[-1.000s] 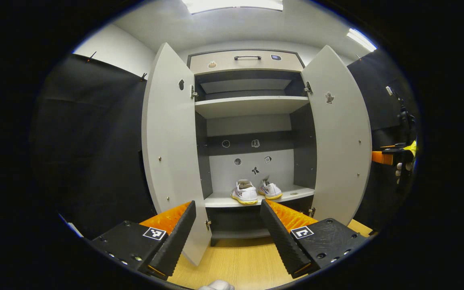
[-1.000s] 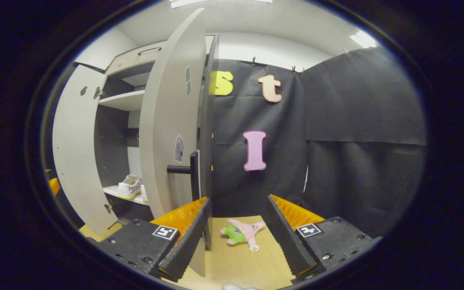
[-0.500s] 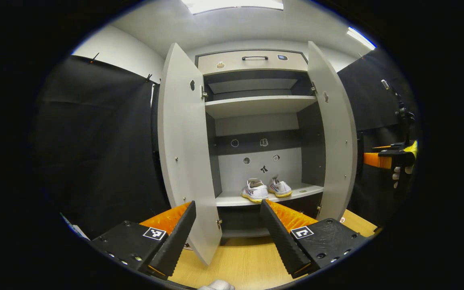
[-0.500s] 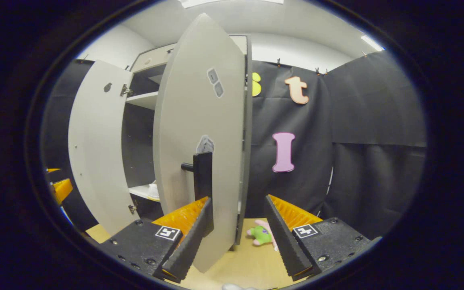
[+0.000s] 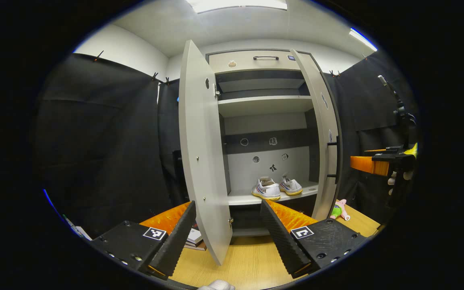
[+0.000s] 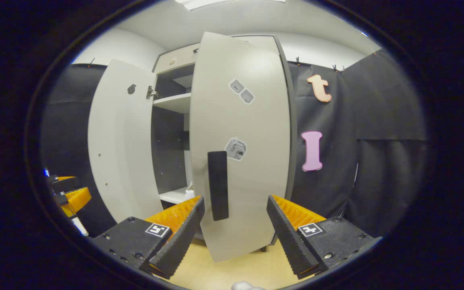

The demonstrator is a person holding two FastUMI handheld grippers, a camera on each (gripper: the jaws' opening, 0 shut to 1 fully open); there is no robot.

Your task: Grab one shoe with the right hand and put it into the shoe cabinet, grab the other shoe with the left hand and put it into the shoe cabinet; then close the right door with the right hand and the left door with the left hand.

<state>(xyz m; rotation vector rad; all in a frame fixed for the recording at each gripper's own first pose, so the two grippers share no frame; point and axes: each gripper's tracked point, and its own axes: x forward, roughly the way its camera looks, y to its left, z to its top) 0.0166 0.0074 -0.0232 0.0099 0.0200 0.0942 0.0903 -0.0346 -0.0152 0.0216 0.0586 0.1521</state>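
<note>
Shoes [image 5: 274,188] are sitting side by side on the low shelf of the cabinet [image 5: 262,62], ahead of our left tongs [image 5: 228,229], whose fingers are standing apart and empty. We are judging the right door [image 6: 242,137] a stiff, light panel swinging freely; its dark handle [image 6: 218,185] is standing just ahead between the spread fingers of our right tongs [image 6: 235,227]. The left door [image 5: 201,157] is hanging wide open.

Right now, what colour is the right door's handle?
Black handle on the pale grey right door; clearest in the right gripper view.
</note>
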